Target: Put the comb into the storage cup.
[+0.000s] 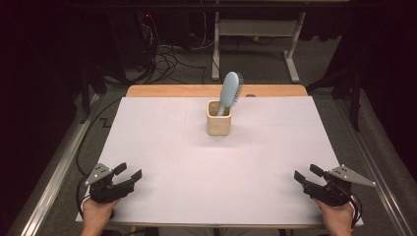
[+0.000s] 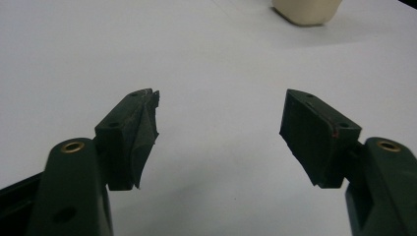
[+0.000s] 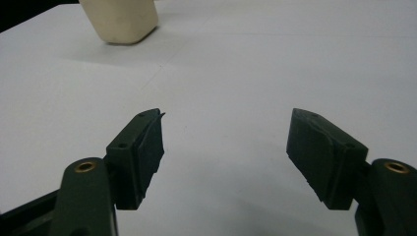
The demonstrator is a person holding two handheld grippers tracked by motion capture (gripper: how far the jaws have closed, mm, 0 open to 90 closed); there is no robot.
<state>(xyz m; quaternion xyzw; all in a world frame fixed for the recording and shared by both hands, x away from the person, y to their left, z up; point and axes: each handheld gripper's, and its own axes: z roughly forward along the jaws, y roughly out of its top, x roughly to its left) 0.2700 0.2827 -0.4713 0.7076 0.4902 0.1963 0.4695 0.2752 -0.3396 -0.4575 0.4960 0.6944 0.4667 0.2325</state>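
Overhead, the high view takes in the whole white table sheet (image 1: pixel 162 162): a cream square ceramic cup (image 1: pixel 219 118) stands mid-table toward the far edge, a light-blue plastic hairbrush (image 1: pixel 230 92) upright in it, handle down, bristle head leaning right above the rim. Left gripper (image 1: pixel 129 171) and right gripper (image 1: pixel 306 173) rest at the near corners, well apart from the cup, jaws spread, nothing between them. Both gripper views cut the cup off at the top edge, base only, brush out of frame. Handle end hidden inside the cup.
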